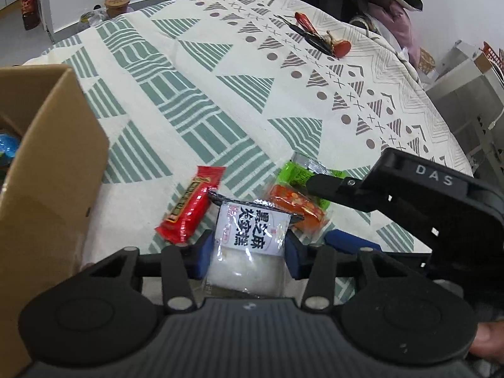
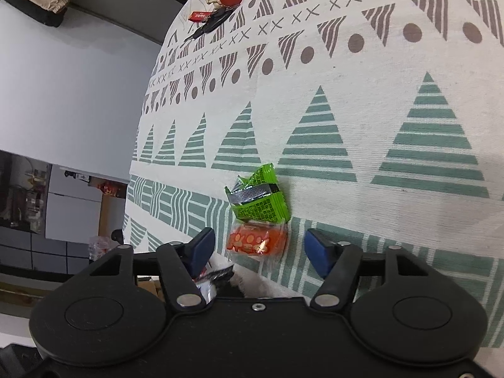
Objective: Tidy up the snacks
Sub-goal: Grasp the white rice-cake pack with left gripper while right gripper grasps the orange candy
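Observation:
My left gripper [image 1: 247, 247] is shut on a clear packet with a white label [image 1: 250, 236], its blue pads pressing both sides. A red snack bar [image 1: 189, 204] lies just left of it on the tablecloth. An orange packet [image 1: 294, 204] and a green packet [image 1: 297, 174] lie to the right. My right gripper [image 2: 260, 247] is open with the orange packet [image 2: 256, 241] between its blue pads; the green packet [image 2: 258, 197] lies just beyond. The right gripper also shows in the left wrist view [image 1: 318, 186] over these two packets.
An open cardboard box [image 1: 53, 157] stands at the left with a blue item inside. Keys with a red tag and a red disc [image 1: 315, 36] lie at the far side of the patterned tablecloth [image 1: 220, 100]. The table edge [image 2: 135, 145] drops off to the left in the right wrist view.

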A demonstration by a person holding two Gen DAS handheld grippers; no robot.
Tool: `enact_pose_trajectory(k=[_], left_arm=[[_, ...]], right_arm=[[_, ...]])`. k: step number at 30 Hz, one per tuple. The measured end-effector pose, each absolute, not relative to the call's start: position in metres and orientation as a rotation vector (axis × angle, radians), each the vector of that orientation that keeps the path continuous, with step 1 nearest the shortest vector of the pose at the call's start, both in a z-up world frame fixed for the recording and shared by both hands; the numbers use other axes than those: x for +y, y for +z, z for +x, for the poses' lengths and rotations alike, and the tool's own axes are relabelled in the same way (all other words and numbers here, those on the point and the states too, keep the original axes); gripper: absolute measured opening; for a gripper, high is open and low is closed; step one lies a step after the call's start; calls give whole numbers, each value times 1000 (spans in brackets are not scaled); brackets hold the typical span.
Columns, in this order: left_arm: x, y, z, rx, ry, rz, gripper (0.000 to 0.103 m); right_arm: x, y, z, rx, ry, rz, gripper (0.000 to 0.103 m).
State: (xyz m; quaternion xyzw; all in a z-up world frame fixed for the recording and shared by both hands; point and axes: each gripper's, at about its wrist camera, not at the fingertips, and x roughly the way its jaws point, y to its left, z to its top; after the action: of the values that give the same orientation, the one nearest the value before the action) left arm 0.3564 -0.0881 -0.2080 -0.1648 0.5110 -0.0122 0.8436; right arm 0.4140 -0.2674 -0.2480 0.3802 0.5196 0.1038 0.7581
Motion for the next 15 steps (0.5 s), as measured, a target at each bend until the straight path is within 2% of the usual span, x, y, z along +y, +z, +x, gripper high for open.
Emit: enact_pose_trajectory(k=[2, 3, 9, 15], left_arm=[[-85, -206, 354, 1077, -18, -347, 45], [-85, -205, 354, 1076, -16, -346, 45], [-84, -196, 347, 1053, -16, -337, 45], [-82, -181, 337, 1025, -5, -333, 45]], right_arm=[[-268, -249, 413, 1135, 220, 823, 46], [-269, -252, 413, 1152, 216, 827, 26], [-276, -247, 405, 1158, 203, 834, 18], [-280, -227, 397, 1108, 239, 830, 16]])
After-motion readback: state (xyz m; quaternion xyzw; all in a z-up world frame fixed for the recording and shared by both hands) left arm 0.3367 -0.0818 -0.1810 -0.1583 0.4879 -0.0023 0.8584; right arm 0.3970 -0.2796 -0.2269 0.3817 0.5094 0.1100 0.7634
